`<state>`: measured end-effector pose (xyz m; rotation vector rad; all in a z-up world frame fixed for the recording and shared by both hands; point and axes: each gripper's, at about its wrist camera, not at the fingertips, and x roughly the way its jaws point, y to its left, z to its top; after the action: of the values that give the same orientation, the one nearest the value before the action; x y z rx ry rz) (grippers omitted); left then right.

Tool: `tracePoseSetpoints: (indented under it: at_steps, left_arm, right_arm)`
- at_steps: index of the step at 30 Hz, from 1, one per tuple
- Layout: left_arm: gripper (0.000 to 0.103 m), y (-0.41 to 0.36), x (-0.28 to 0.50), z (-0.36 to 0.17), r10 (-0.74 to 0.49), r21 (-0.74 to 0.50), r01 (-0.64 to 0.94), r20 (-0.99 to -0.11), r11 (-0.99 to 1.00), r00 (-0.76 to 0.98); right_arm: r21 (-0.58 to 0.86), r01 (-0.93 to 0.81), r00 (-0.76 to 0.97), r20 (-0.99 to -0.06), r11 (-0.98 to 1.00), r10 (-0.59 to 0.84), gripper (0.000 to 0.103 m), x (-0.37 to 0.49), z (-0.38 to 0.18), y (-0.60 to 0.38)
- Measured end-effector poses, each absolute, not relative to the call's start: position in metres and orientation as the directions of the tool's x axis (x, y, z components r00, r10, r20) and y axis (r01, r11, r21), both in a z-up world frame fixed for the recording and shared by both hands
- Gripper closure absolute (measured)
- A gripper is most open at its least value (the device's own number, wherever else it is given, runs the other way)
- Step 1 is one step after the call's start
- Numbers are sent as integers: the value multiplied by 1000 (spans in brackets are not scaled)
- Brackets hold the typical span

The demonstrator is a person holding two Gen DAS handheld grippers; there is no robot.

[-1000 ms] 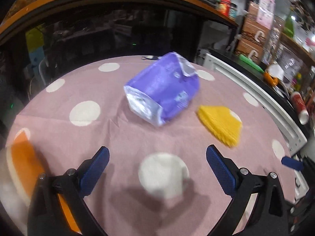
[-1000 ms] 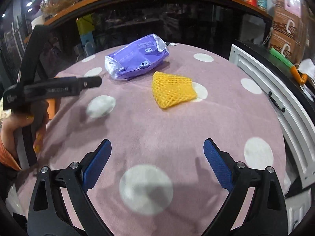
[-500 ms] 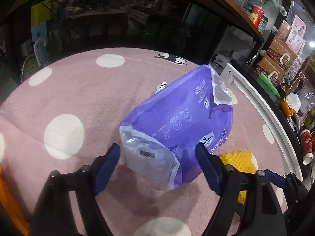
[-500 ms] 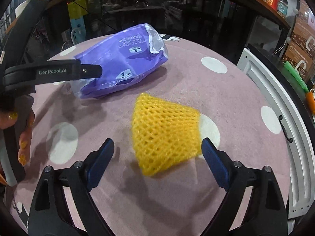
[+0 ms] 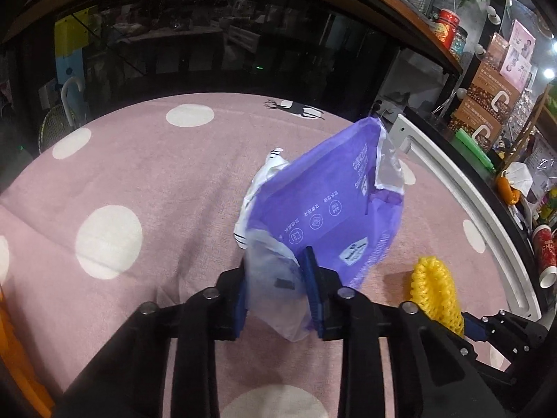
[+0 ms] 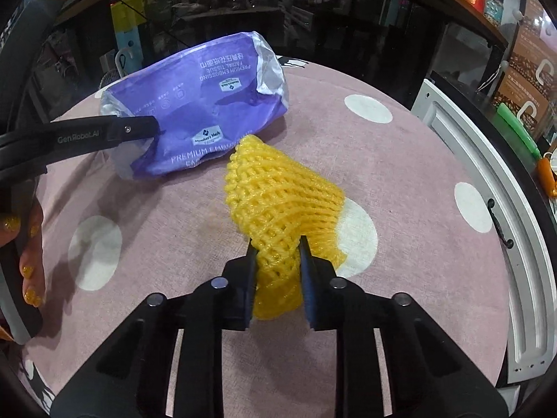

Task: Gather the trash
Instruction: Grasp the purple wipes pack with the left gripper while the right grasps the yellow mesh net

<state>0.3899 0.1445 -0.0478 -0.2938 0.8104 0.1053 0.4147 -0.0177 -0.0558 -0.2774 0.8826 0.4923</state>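
My left gripper [image 5: 276, 291] is closing, its fingers pinching the clear end of the purple bag [image 5: 323, 209], printed "Member's Mark" and "PREMIUM EMBOSSING FACIAL TISSUE". My right gripper [image 6: 276, 275] is closing on the yellow net [image 6: 282, 202] between its fingers, over the dotted pink bench [image 6: 400, 174].

Pink dotted cloth [image 6: 400, 174] lies bare toward the white frame [image 6: 487, 188]; tissue pack [image 6: 195, 104] blocks the far side.
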Motion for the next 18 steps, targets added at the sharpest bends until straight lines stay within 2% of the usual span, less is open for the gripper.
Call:
tracePoseSetpoints:
  at_steps: [7,14,18]
  left_arm:
    - [88,138,365,-32,-42,-225,-162,-694,961,719]
    - [89,137,323,-17,-94,-273,-118,-653,955,751]
    - [89,124,285,-15,-101,-244,-74,-632,967,769]
  right_arm:
    - [2,-517,545,-770,856,331,85,391,-46,-27]
    - [32,-518,557,-746,855,366,85,357,-33,-46]
    - [40,-527,564,-731,849,384,85,325,-28,-61]
